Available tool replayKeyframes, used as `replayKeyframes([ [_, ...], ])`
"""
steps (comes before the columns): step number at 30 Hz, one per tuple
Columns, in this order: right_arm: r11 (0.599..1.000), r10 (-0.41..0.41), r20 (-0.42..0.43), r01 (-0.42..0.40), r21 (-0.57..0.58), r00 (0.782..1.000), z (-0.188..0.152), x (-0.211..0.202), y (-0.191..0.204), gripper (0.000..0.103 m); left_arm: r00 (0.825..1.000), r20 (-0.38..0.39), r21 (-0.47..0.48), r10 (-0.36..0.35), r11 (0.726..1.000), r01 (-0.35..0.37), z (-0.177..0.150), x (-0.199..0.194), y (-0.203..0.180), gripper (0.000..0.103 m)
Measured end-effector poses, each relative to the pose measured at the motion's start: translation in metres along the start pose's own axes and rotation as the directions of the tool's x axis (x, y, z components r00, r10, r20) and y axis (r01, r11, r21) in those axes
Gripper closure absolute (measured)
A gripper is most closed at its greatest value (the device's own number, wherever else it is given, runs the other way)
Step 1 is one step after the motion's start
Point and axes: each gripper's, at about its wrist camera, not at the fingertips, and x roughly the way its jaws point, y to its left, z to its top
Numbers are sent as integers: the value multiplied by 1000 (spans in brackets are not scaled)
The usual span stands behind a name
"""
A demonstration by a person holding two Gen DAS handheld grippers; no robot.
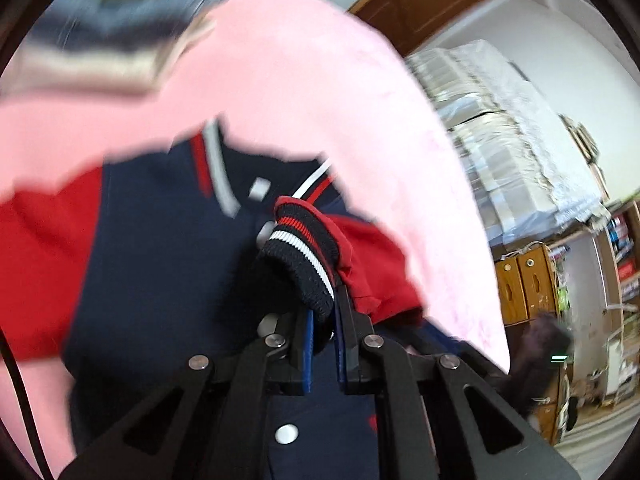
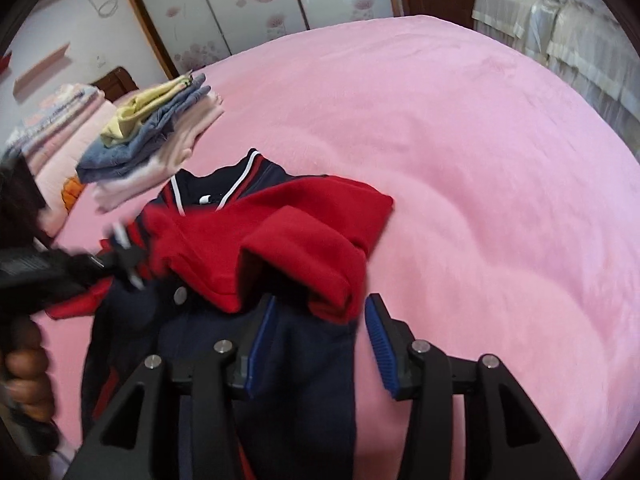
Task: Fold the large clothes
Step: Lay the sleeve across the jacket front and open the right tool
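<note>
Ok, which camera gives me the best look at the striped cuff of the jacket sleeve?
Left wrist view: the striped cuff sits sharp and close, pinched in the left gripper. In the right wrist view the same cuff is small, motion-blurred and partly hidden at the left gripper; the open right gripper holds nothing.

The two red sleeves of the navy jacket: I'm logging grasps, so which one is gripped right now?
The sleeve with the striped ribbed cuff, pinched in the left gripper. The other red sleeve lies folded across the jacket, ahead of the open right gripper.
</note>
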Motion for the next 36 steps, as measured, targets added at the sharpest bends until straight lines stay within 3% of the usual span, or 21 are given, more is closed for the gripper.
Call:
replayKeyframes([
  [5,993,-87,-12,86,-75,996,0,15,13,58,997,71,92,35,995,-41,27,-36,-17,97],
  [7,990,-106,-8,105,-89,994,-5,16,9,67,994,70,107,83,990,-91,29,-37,-9,97],
  [8,989,-113,-8,112,-94,994,-7,16,7,83,992,59,105,109,988,-114,29,-34,-4,97],
  [9,989,-110,-21,107,-100,994,-10,16,4,84,989,34,101,141,984,-143,26,-27,9,97],
  [11,991,-97,-36,93,-99,995,-15,14,-3,84,977,-21,89,211,974,-208,19,-12,38,96],
  [14,987,-106,-43,100,-122,993,-24,10,-6,84,940,-128,94,316,948,-306,-7,24,83,93],
  [16,989,-98,-63,90,-121,993,-27,7,-9,81,954,-106,71,281,959,-274,-11,25,92,91],
  [18,996,-44,-93,36,-83,995,-26,-2,-16,78,967,-88,34,238,971,-236,-7,19,94,78],
  [20,999,43,-94,-46,-24,995,-21,-15,-25,76,975,-76,12,209,978,-208,-2,15,94,54],
  [21,997,72,-78,-71,11,994,-14,-22,-30,73,975,-69,13,213,977,-212,-2,13,92,53],
  [25,990,99,-37,-95,104,994,17,-23,-42,70,958,-63,18,281,960,-280,0,13,86,53],
  [28,979,127,-31,-121,165,991,36,-8,-51,70,931,1,47,366,930,-366,-7,4,64,53],
  [30,970,147,-44,-135,203,988,48,8,-58,70,922,55,77,382,919,-386,-14,-7,44,53],
  [33,953,187,-73,-162,256,980,60,29,-64,70,949,63,171,308,934,-314,-22,-6,8,53],
  [36,940,224,-105,-186,286,969,69,46,-69,70,979,10,255,201,947,-197,-30,20,-32,53],
])
